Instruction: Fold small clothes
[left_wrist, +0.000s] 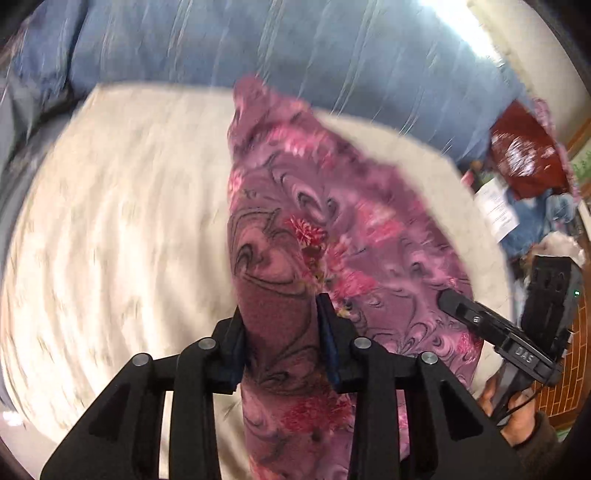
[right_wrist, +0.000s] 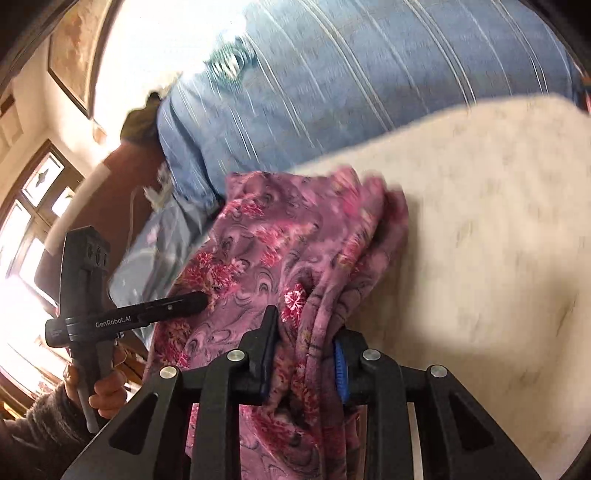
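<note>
Early stage: left gripper (left_wrist: 282, 332) and right gripper (right_wrist: 306, 345) each pinch a bunched edge of the purple-pink floral fleece garment (left_wrist: 332, 206), held over the cream bedspread (left_wrist: 110, 206), with no finished fold visible yet.

Cream mattress (left_wrist: 110, 206), striped blue bedding (right_wrist: 369, 81) behind, window (right_wrist: 33, 206).

Motion-blurred cream bedspread (left_wrist: 110, 221)
</note>
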